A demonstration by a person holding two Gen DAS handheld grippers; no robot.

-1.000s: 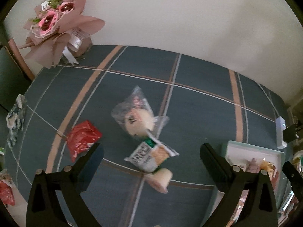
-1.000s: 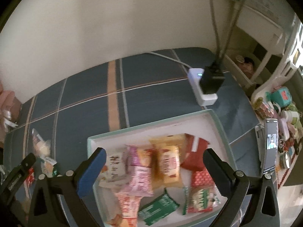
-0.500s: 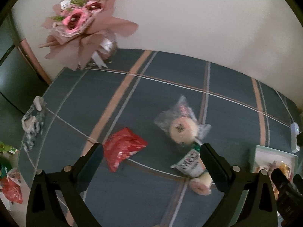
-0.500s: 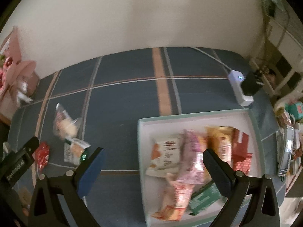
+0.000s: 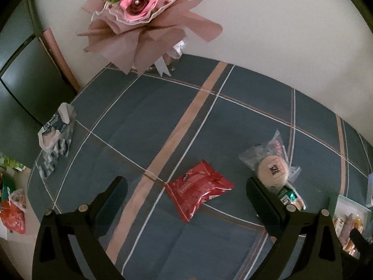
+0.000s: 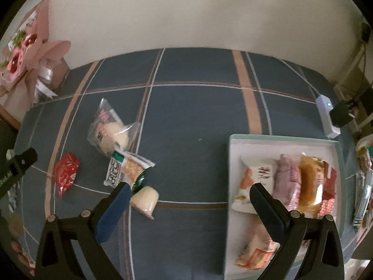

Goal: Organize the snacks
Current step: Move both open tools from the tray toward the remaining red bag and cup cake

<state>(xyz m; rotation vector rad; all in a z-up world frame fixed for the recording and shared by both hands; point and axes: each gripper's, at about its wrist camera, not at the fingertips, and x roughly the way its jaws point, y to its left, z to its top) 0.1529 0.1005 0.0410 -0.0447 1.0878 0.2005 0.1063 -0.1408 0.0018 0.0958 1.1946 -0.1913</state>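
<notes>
A red snack packet lies on the blue plaid cloth, just ahead of my open left gripper and between its fingers' lines. To its right sit a clear-bagged round bun and a green-and-white cracker pack. In the right wrist view the same bun, cracker pack, a small pale cup and the red packet lie left of a white tray holding several snacks. My right gripper is open and empty above the cloth between cup and tray.
A pink flower bouquet stands at the back left by the wall. A patterned bag lies at the cloth's left edge. A white power strip with a black plug sits behind the tray. Cluttered items crowd the far right.
The left gripper has swung left, bringing the red packet to centre. The right gripper has also swung left, away from above the tray toward the loose snacks.
</notes>
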